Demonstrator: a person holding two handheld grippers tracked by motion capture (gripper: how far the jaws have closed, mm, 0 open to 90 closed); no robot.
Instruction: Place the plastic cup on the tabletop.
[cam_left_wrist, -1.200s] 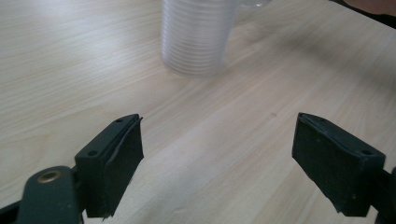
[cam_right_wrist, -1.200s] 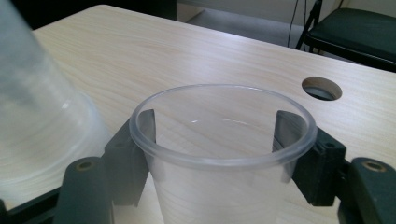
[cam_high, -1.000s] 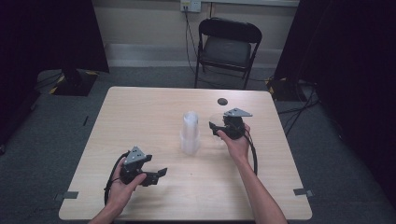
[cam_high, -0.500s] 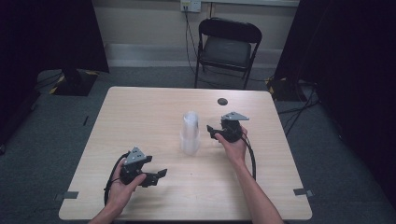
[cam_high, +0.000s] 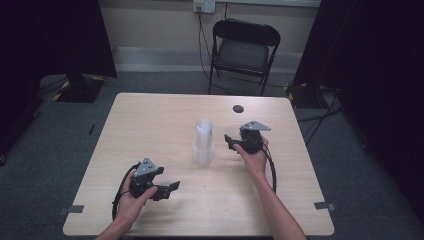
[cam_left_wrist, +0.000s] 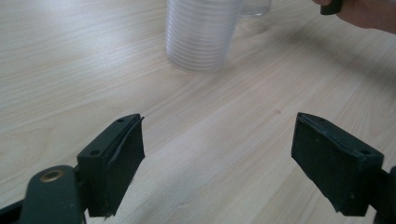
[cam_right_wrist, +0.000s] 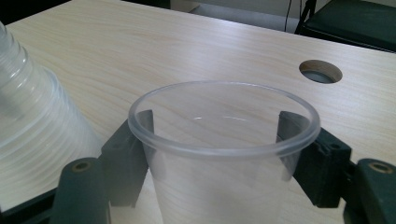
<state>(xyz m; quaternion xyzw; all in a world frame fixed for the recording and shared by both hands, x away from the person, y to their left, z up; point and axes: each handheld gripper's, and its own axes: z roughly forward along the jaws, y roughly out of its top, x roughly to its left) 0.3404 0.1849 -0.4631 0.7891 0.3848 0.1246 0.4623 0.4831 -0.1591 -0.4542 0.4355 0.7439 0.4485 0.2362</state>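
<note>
A tall stack of clear plastic cups (cam_high: 204, 142) stands upright in the middle of the wooden table (cam_high: 150, 130). The stack also appears ahead in the left gripper view (cam_left_wrist: 201, 32) and at the left edge of the right gripper view (cam_right_wrist: 32, 121). My right gripper (cam_high: 231, 141), just right of the stack, is shut on a single clear cup (cam_right_wrist: 224, 154). That cup is upright, with one jaw pressing each side below the rim. My left gripper (cam_high: 170, 187) (cam_left_wrist: 215, 158) rests near the front left, open, with bare table between its jaws.
A round cable hole (cam_high: 238, 108) (cam_right_wrist: 320, 71) lies in the tabletop beyond the right gripper. A black folding chair (cam_high: 242, 52) stands past the far edge. The person's right hand (cam_left_wrist: 369, 14) appears at the top right of the left gripper view.
The right gripper with its cup has edged slightly to the right and nearer the person. The left gripper and the stack have not moved.
</note>
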